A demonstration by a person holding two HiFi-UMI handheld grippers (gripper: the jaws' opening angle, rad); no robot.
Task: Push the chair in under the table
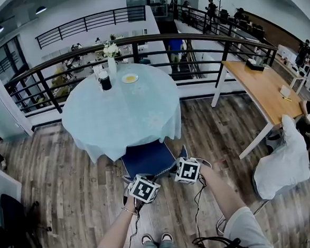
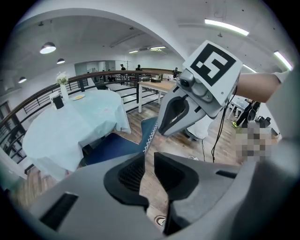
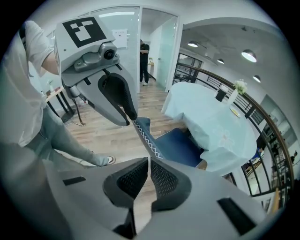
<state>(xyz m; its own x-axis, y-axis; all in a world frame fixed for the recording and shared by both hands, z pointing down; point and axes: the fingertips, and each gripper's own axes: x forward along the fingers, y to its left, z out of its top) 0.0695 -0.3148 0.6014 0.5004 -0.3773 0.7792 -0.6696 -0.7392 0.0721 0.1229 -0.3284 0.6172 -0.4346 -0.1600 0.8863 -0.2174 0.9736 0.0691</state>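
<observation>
Between pads of left gripper [image 2: 147, 157]: narrow slot, closing, floor showing through, nothing pinched. Alongside, right gripper [image 3: 149, 161]: closing too, pads down to slit, empty. Just past both sets of tips: zigzag-stitched top edge of chair back [image 3: 144, 136], running from one gripper to other. Beyond: blue seat [image 1: 147, 157], far edge at cloth hem of table [image 1: 91, 120]. Likely step: bracing narrowed tips on chair back, push not finished. Next calls for steady level shove toward table, both sides even, without snagging cloth.

The chair [image 1: 149, 157] is blue cloth, the floor [image 1: 68, 169] matt wood planks.
</observation>
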